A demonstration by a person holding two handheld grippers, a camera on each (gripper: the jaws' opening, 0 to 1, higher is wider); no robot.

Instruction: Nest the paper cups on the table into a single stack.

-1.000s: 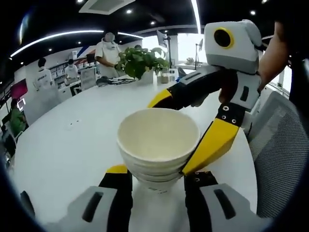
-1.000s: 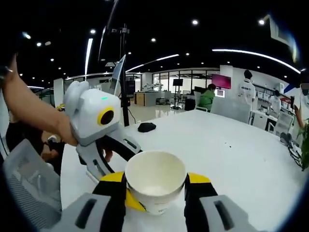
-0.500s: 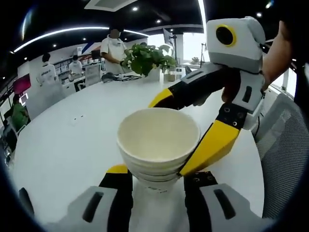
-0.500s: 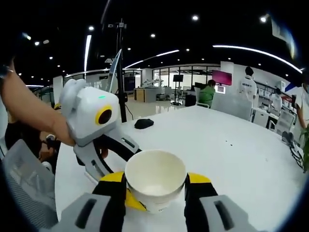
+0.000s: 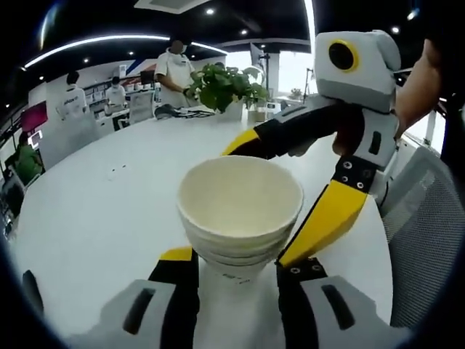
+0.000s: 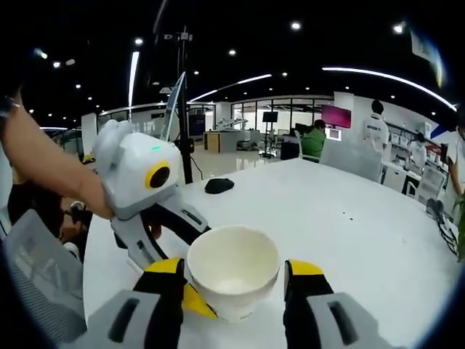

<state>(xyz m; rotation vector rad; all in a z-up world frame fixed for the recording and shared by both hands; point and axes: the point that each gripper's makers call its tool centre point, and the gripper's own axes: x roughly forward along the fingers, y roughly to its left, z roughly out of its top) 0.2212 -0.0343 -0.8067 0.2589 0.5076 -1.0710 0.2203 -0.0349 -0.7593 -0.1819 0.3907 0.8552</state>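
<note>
Left gripper view: left gripper [image 5: 236,265] clamps the cup stack [image 5: 240,211] near the table [image 5: 94,218] edge. Right gripper view: right gripper [image 6: 234,275] spread, jaws clear of the stack [image 6: 232,280].

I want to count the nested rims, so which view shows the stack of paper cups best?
The left gripper view: the stack of paper cups sits close, with layered rims visible down its side between the left gripper. The right gripper view shows the stack mostly from above, so its rims are harder to separate.
</note>
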